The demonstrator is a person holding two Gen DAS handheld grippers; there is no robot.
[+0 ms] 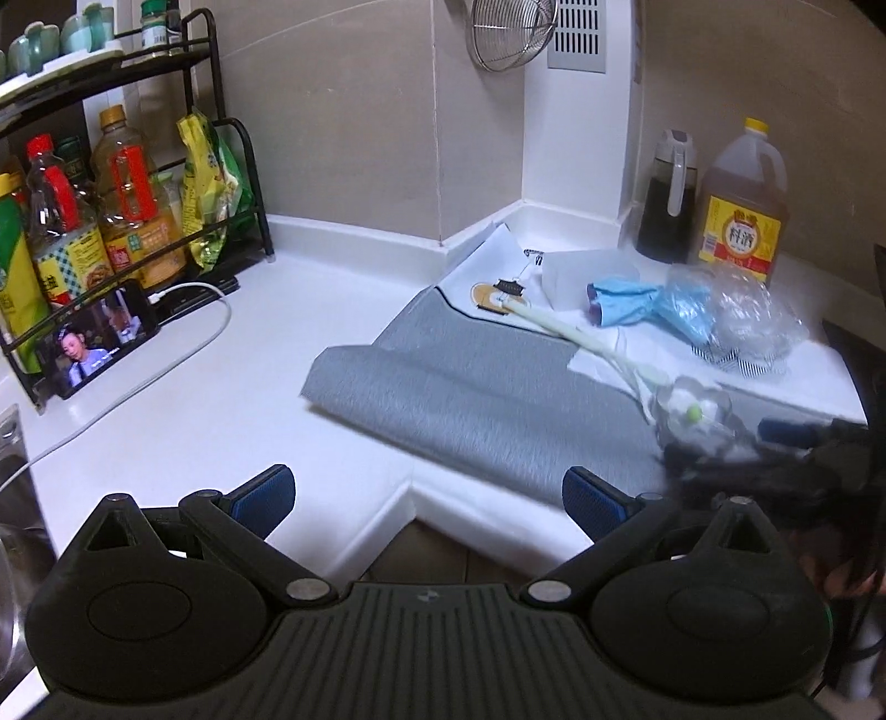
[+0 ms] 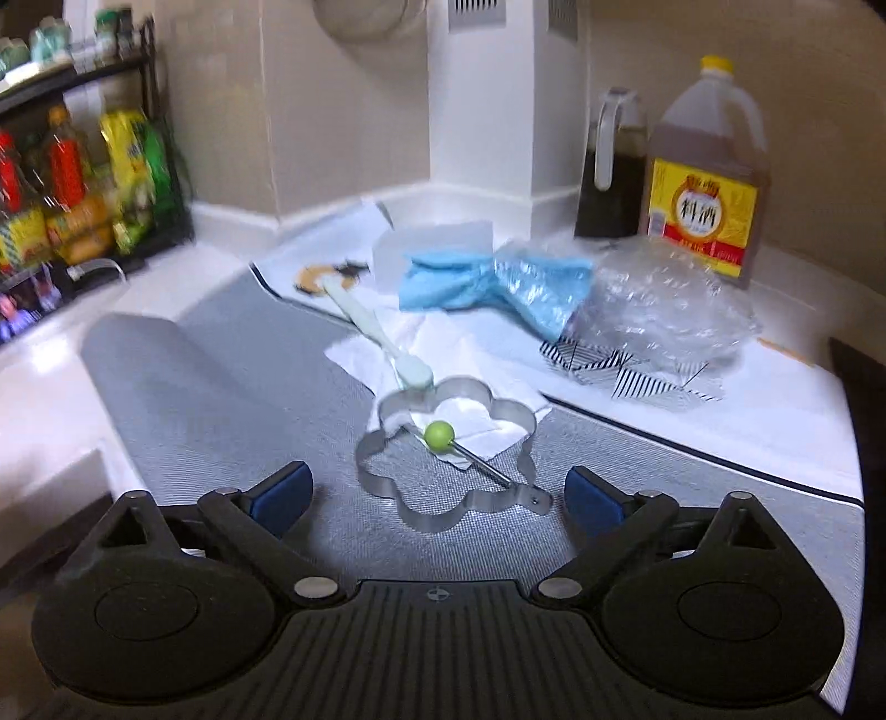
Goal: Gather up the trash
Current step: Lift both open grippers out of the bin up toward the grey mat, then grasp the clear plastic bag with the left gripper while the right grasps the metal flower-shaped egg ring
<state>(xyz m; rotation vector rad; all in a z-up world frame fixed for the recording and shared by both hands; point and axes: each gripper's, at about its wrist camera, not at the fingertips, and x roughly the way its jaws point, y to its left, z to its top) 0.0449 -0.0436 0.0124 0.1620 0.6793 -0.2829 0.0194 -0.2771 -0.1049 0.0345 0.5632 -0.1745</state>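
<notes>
Overall, both grippers hovered above the white surface [image 1: 183, 421] of a kitchen corner, each pointing down at an angle. The left gripper [image 1: 426, 498] had its jaws released wide, with nothing between the blue pads [image 1: 263, 501]; below them lay the surface edge and the near end of a grey mat [image 1: 470, 382]. The right gripper [image 2: 440, 498] likewise stood with its jaws spread wide and pressing on nothing (no earlier view was available for comparison).

Just ahead of the right gripper, a flower-shaped metal ring [image 2: 448, 459] with a green-knobbed handle [image 2: 439, 433] lay flat on the grey mat, its far side overlapping a white paper napkin [image 2: 465, 404]. A pale brush [image 2: 376, 327] lay beyond it, head toward the ring.

The trash sat farther back, near the wall:
- a crumpled blue wrapper [image 2: 487, 282], resting beside a translucent white container [image 2: 432, 243];
- a wad of clear plastic film [image 2: 664, 310], touching the blue wrapper's right end;
- black-and-white striped paper scraps [image 2: 626, 371], partly under the film.

Behind the trash stood a dark sauce dispenser [image 2: 612, 177] and a yellow-capped jug [image 2: 709, 171] of brown liquid, side by side against the wall.

To the left, in the left wrist view, a black wire rack [image 1: 238, 166] held bottles and a yellow-green packet [image 1: 207, 183]. A phone [image 1: 97, 340] with a lit screen leaned against the rack, a white cable [image 1: 183, 343] trailing from it across the surface. A wire strainer [image 1: 512, 33] hung on the wall.
</notes>
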